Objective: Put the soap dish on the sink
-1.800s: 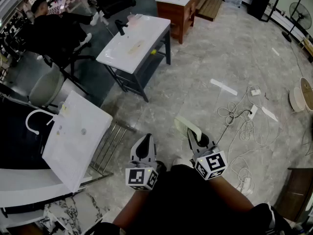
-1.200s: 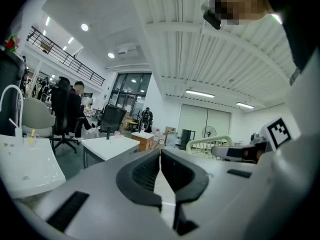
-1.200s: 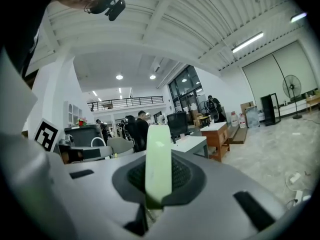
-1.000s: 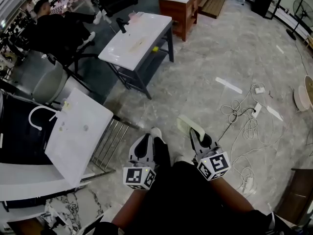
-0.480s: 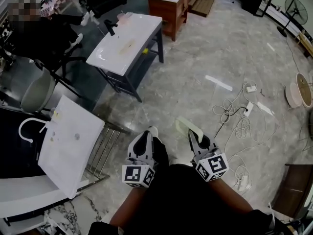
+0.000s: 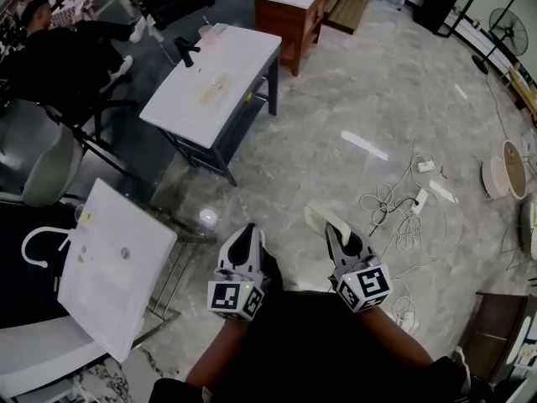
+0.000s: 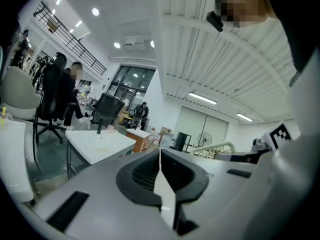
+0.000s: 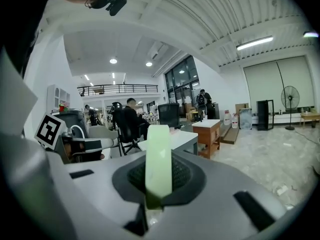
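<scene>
Right tongs [image 6: 334, 233] — clamped on pale green soap dish [image 6: 320, 217] | left tongs [image 6: 246, 235] — together, empty | white sink [image 6: 239, 57] far left, well apart

The head view looks steeply down from above onto the grey marbled floor [image 6: 352, 99]. Each gripper view sits close behind its own jaws, facing almost level across the room. All three share the white rectangular sink-top table [image 6: 214, 78] and the brown wooden cabinet [image 6: 289, 25].
</scene>
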The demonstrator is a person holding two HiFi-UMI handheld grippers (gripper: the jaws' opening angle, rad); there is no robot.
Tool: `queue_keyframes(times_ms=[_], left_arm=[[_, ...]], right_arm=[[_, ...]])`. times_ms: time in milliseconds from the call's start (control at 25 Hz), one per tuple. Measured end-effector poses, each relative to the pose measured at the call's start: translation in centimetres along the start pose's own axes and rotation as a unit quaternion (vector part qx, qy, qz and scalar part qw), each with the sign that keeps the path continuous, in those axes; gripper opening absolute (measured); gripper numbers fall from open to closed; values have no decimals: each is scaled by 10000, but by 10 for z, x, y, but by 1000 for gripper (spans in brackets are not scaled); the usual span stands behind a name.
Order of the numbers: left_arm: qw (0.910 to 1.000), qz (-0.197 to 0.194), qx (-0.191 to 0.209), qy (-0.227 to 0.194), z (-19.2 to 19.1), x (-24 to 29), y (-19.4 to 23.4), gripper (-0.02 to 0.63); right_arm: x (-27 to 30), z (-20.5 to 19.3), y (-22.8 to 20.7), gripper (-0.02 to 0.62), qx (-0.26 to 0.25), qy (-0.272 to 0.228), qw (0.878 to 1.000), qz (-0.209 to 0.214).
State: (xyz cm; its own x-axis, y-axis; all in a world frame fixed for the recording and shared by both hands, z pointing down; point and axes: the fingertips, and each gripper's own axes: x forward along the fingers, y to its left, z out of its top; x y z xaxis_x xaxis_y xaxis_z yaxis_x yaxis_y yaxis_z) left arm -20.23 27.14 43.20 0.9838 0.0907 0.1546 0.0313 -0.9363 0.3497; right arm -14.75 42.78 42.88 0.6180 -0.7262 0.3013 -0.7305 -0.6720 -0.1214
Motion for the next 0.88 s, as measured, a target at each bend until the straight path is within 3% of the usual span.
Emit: queue_keyframes(times_ms=[360,560,880], left_arm=[[10000,52,6,-40,42,63,76,15],[9994,35,333,-88,73,97,107,15],[9993,133,283,-181,115,151,175,14]], right_arm=[[96,39,-6,14,184,52,9998,19],[155,60,-10,14,188,94,9998,6],[244,82,-12,14,382,230,9990,-25]])
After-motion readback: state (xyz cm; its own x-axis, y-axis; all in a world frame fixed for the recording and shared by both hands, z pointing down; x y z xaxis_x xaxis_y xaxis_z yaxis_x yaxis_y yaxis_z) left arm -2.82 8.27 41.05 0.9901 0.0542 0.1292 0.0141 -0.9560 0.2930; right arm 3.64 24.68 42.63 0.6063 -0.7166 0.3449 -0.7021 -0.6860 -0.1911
